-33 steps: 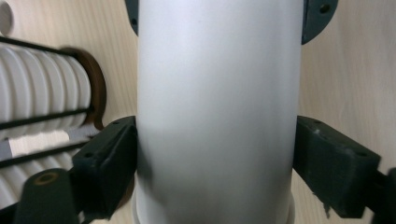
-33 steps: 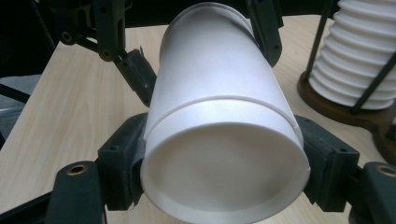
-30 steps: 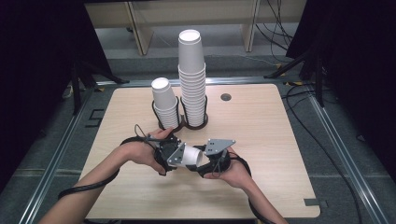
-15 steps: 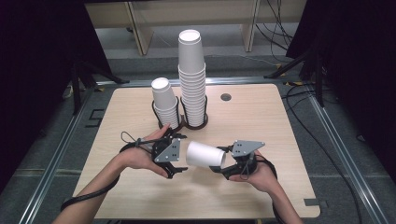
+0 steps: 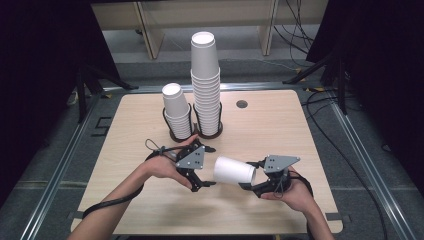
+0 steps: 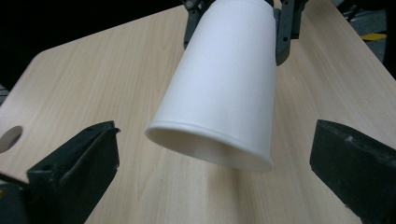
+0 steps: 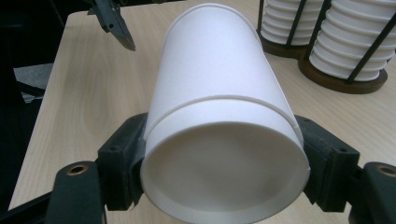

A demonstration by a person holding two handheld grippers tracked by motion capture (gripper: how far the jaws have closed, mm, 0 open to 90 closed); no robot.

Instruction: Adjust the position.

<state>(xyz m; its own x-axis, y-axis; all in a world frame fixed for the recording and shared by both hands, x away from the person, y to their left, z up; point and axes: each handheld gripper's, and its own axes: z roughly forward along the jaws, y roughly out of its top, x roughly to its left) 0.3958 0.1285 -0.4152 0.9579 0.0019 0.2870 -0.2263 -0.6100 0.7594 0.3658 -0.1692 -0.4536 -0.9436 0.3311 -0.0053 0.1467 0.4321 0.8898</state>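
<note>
A white paper cup (image 5: pixel 232 171) lies on its side in the air above the front of the wooden table (image 5: pixel 280 125). My right gripper (image 5: pixel 248 174) is shut on the cup's base end (image 7: pixel 219 70), with a pad pressed on each side. The cup's open mouth (image 6: pixel 224 84) points at my left gripper (image 5: pixel 212 166). That gripper's jaws have just been opening and now stand wide, a little short of the cup's rim and clear of it, with nothing between them. My right gripper's fingers (image 6: pixel 284 28) show at the cup's far end in the left gripper view.
A tall stack of white cups (image 5: pixel 205 85) and a shorter stack (image 5: pixel 176 110) stand in a black wire holder (image 5: pixel 207 131) at the table's middle back. In the right gripper view the stacks (image 7: pixel 355 46) sit to the upper right. A dark round hole (image 5: pixel 242 104) marks the tabletop behind.
The two grippers were together on the cup; the left one's jaws opened and let go. The right gripper has carried the cup off to the right.
</note>
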